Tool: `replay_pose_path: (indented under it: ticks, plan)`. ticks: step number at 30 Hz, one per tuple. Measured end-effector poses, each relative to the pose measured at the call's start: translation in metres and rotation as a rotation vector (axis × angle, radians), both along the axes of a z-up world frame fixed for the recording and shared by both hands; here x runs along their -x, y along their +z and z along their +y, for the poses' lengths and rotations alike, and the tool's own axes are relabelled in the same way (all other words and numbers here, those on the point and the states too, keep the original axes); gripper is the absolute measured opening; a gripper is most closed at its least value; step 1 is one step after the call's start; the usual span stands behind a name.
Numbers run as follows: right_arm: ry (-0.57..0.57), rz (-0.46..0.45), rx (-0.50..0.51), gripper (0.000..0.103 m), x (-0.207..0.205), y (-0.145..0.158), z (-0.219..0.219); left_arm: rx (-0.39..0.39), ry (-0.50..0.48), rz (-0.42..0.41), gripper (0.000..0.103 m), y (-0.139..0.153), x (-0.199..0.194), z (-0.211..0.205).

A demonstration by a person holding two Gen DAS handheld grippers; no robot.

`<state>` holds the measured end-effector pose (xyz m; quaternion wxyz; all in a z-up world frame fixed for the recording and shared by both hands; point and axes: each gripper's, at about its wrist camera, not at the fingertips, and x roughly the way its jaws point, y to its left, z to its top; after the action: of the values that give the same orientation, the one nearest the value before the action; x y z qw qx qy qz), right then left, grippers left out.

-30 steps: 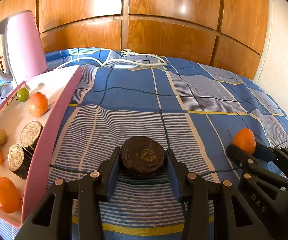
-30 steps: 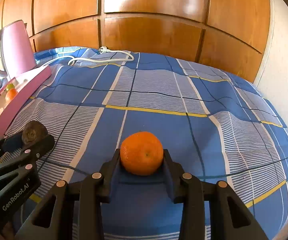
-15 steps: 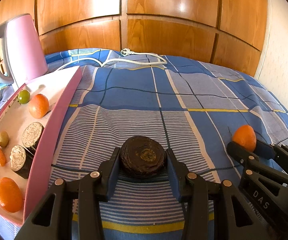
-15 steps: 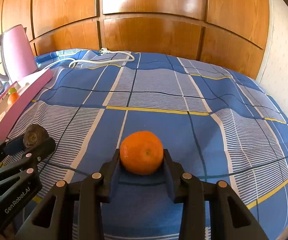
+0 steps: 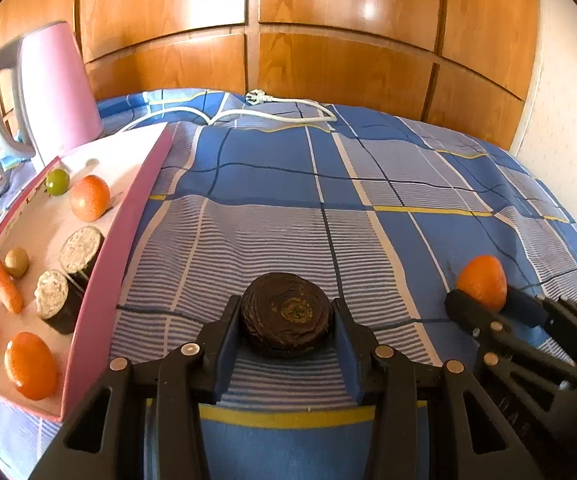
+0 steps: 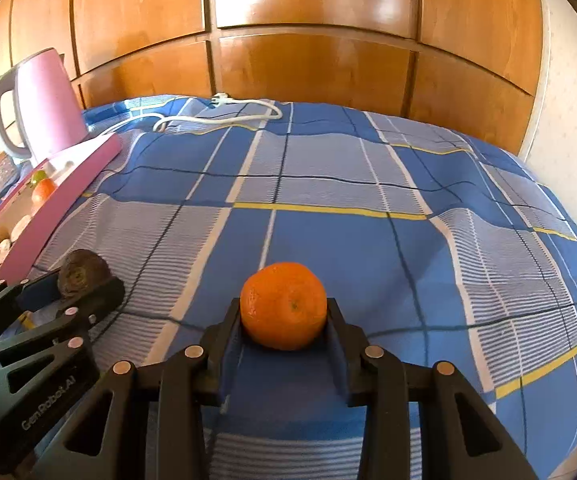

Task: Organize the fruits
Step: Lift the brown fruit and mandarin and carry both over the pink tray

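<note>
A dark brown round fruit with a ringed top sits between the pads of my left gripper, which is shut on it just above the blue checked cloth. My right gripper is shut on an orange tangerine. The two grippers are side by side: the right gripper with the tangerine shows at the right of the left wrist view, and the left gripper with the dark fruit at the left of the right wrist view.
A pink-rimmed tray at the left holds oranges, a green fruit, a carrot, a red fruit and two dark cut pieces. Behind it stands a pink kettle. A white power cable lies at the far edge, before wooden panels.
Both grippers keep their grips on the same fruits. The views have barely shifted.
</note>
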<state>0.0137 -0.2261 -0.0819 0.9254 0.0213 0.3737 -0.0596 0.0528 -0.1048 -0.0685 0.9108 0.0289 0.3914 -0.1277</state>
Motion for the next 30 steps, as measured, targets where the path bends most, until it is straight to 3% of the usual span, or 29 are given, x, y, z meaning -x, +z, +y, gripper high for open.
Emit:
replay_pose_path:
  ticks: [13,30]
  plan:
    - [0.050,0.022,-0.024,0.039,0.006,0.002,0.016,-0.014,0.017,0.032,0.043,0.009,0.009,0.009]
    - [0.084,0.050,-0.057,0.038,0.011,0.006,0.027,0.032,0.040,-0.032,0.043,0.035,0.020,0.023]
